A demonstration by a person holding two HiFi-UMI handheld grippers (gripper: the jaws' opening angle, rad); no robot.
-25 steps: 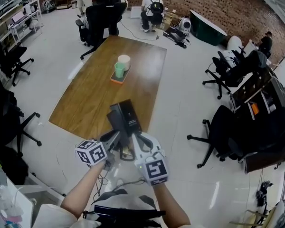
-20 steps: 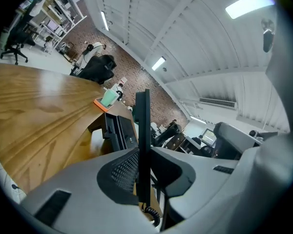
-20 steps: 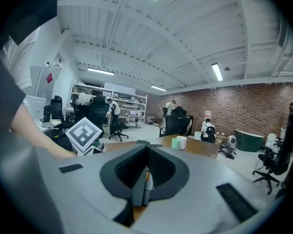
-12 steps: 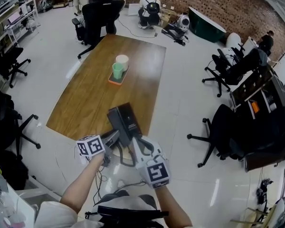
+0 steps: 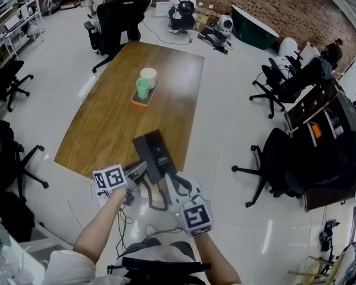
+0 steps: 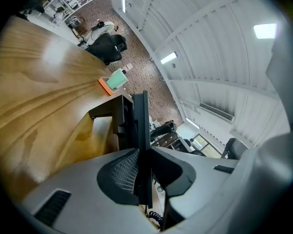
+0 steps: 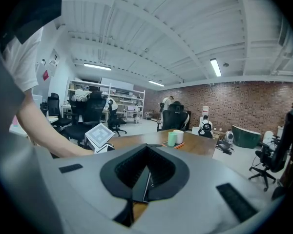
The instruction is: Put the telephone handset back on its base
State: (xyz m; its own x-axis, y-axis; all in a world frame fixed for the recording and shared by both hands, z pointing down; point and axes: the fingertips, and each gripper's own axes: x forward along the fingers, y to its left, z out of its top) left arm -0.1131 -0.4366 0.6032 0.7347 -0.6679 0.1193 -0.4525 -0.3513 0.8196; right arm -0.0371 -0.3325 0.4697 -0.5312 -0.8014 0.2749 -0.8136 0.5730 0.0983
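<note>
The black telephone base (image 5: 161, 154) lies at the near edge of the wooden table (image 5: 115, 117). My left gripper (image 5: 139, 172) comes in from its left and is shut on the thin black handset (image 6: 142, 130), seen edge-on between the pads. The base (image 6: 111, 115) stands just behind the handset, and a coiled cord (image 6: 156, 217) hangs below the jaws. My right gripper (image 5: 173, 180) reaches the base's near right corner. In the right gripper view this gripper (image 7: 144, 182) is shut on a thin dark edge that looks like the base's edge.
An orange tray (image 5: 141, 101) with a green cup (image 5: 142, 88) and a white cup (image 5: 148, 76) sits mid-table. Black office chairs (image 5: 115, 16) ring the table, and more chairs (image 5: 273, 159) stand right. People sit by the brick wall (image 5: 184, 8). White floor lies around.
The left gripper has sunk a little toward the near table edge and rolled, with its marker cube turned. The right gripper and the base have stayed about where they were.
</note>
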